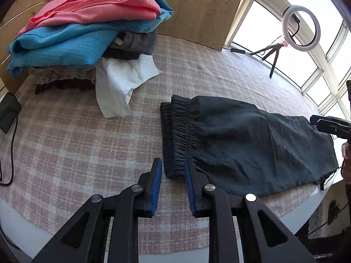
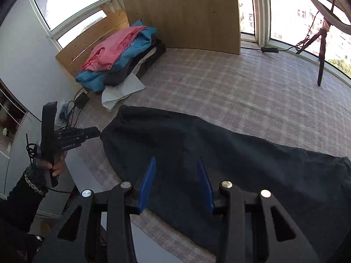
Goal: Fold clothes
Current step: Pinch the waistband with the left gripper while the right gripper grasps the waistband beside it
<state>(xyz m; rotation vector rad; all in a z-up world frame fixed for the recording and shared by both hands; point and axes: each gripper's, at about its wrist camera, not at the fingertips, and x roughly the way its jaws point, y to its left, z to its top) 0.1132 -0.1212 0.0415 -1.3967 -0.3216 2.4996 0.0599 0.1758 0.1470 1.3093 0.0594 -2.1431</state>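
Hovering left hand-held gripper [image 1: 173, 166] parted, seemingly empty

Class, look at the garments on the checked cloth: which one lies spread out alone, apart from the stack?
The dark trousers with the gathered elastic waistband. The pink top, blue garment and white cloth all sit in the pile by the wooden board.

White lettering reading "GenRobot.AI" runs along the black body of the left gripper [image 2: 87, 134], seen from the right wrist camera; no other text, label or number is legible in either view.
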